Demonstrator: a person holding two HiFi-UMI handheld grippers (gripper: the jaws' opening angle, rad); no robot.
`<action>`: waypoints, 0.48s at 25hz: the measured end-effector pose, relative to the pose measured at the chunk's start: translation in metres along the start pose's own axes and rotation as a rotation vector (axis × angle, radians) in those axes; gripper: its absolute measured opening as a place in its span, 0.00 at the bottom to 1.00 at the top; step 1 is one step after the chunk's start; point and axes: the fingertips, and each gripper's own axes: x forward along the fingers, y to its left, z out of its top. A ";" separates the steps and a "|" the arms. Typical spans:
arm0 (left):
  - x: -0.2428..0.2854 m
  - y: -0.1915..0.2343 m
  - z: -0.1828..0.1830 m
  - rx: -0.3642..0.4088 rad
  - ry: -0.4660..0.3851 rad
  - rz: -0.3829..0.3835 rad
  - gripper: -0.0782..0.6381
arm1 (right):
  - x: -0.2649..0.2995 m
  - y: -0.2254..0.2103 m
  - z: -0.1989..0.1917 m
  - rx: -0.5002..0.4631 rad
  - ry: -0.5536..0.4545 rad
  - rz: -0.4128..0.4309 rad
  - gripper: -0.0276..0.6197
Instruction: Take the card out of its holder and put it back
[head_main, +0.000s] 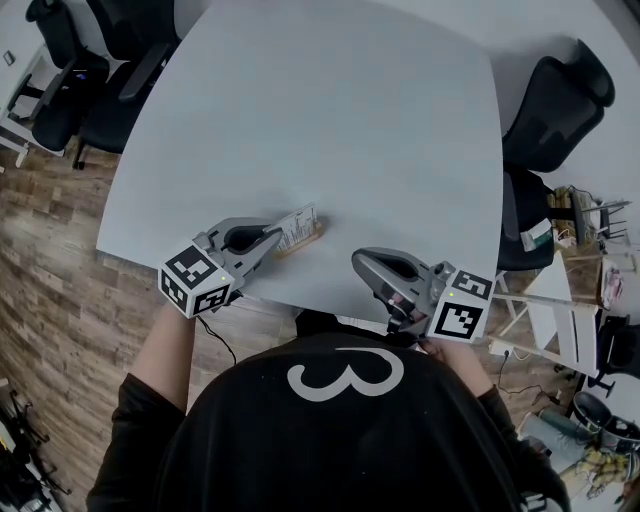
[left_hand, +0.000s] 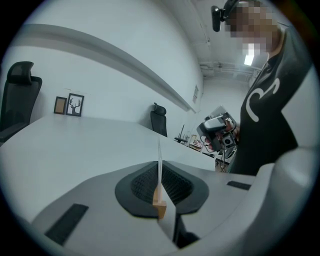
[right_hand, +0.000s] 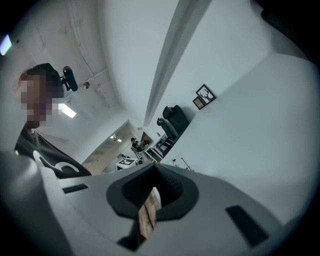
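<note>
left gripper view shows the left gripper (left_hand: 159, 172) with its jaws pressed onto the card (left_hand: 159, 155), seen edge-on as a thin white sheet, with the small wooden holder (left_hand: 160, 206) at its foot. head view puts both just inside the table's (head_main: 330, 120) near edge, toward its near left corner. the card looks light and thin, likely to bend or slip, so a flat pinch on its faces near one end seems best; the light holder may lift with it unless steadied. the right gripper (right_hand: 153, 175) hangs by the same edge, jaws drawn together on nothing i can make out.
</note>
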 end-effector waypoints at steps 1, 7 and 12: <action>0.000 0.000 0.000 0.001 -0.001 0.001 0.14 | 0.000 0.000 -0.001 0.001 0.000 -0.001 0.05; -0.001 -0.002 0.005 0.010 -0.018 0.011 0.14 | -0.005 0.003 -0.005 0.005 -0.003 -0.010 0.05; -0.002 -0.003 0.013 0.017 -0.032 0.023 0.14 | -0.008 0.007 -0.004 -0.001 -0.008 -0.005 0.05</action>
